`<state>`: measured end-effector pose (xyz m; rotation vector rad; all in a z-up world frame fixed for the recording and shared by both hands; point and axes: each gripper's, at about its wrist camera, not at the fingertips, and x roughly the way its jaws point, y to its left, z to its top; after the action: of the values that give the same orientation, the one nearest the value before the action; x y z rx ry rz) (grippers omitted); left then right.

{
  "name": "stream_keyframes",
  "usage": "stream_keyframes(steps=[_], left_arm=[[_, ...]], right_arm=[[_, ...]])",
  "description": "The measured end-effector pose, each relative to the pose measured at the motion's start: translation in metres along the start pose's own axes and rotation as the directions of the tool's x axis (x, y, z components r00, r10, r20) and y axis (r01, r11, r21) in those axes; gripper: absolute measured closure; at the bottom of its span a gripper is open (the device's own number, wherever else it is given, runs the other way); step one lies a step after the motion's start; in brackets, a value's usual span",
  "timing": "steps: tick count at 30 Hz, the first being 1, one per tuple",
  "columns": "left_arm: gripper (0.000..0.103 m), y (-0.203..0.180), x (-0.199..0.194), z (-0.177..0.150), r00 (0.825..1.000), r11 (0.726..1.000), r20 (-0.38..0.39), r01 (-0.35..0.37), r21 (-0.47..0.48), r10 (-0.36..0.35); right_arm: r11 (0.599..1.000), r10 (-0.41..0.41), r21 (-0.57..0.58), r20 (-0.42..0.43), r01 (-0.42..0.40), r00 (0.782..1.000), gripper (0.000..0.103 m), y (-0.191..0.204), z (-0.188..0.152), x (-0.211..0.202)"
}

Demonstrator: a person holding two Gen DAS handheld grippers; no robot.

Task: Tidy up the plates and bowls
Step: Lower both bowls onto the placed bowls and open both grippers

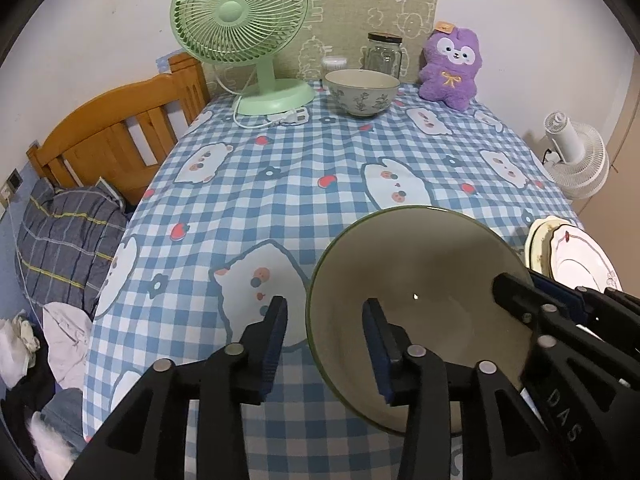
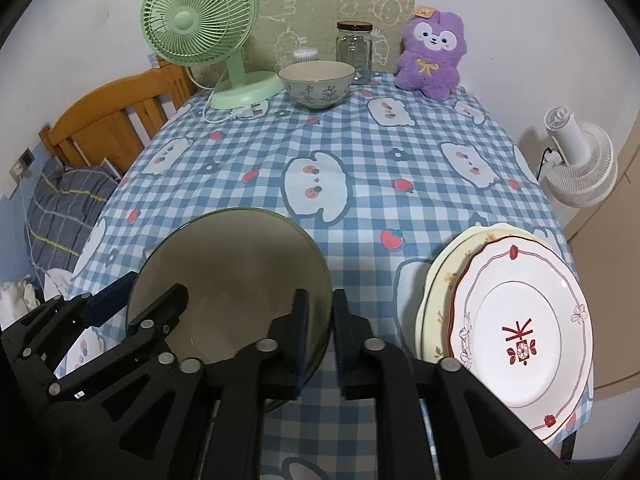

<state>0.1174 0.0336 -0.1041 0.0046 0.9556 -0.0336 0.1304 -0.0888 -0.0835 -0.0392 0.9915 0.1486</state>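
Overall: checked tablecloth (image 2: pixel 360 208), green fan (image 2: pixel 198 20), wooden bedframe (image 1: pixel 116 128) left; both grippers (image 1: pixel 326 340) (image 2: pixel 320 332) spread, straddling bowl (image 2: pixel 232 280) rim.

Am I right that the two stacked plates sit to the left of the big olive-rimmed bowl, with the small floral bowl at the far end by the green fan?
Not quite. The two stacked plates sit to the right of the big olive-rimmed bowl, as the right wrist view shows. The small floral bowl is indeed at the far end by the green fan.
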Motion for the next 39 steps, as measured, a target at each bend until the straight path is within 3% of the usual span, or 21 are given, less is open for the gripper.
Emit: stream_keyframes(steps=[1,2,7,13,18,23,39], left_arm=[[0.060,0.000,-0.001,-0.001,1.000,1.000,0.003,0.001,0.000,-0.001],[0.060,0.000,-0.003,0.000,1.000,1.000,0.012,-0.007,0.001,0.007],[0.057,0.001,-0.010,0.002,1.000,1.000,0.029,-0.006,0.003,0.006],[0.051,0.000,-0.019,0.006,0.998,1.000,0.055,-0.010,0.023,0.009],[0.036,-0.001,-0.027,0.008,0.997,0.999,0.078,-0.026,0.031,0.024],[0.027,0.001,-0.033,0.011,0.995,0.999,0.093,-0.029,0.026,0.027],[0.014,-0.005,-0.059,0.037,0.984,0.999,0.175,-0.041,0.033,0.034]], right_arm=[[1.000,-0.013,0.001,0.004,0.013,1.000,0.062,0.000,0.000,-0.001],[0.999,-0.044,0.005,0.014,0.043,0.999,0.056,-0.001,-0.001,-0.002],[0.994,-0.102,-0.025,0.065,0.104,0.993,0.055,0.002,-0.001,-0.012],[0.997,-0.076,-0.016,0.072,0.077,0.995,0.055,-0.004,0.004,-0.019],[0.996,-0.078,-0.027,0.084,0.081,0.993,0.054,-0.007,0.005,-0.028],[0.997,-0.077,-0.017,0.107,0.080,0.991,0.039,-0.016,0.008,-0.038],[0.997,-0.071,0.013,0.185,0.070,0.980,0.027,-0.038,0.036,-0.073]])
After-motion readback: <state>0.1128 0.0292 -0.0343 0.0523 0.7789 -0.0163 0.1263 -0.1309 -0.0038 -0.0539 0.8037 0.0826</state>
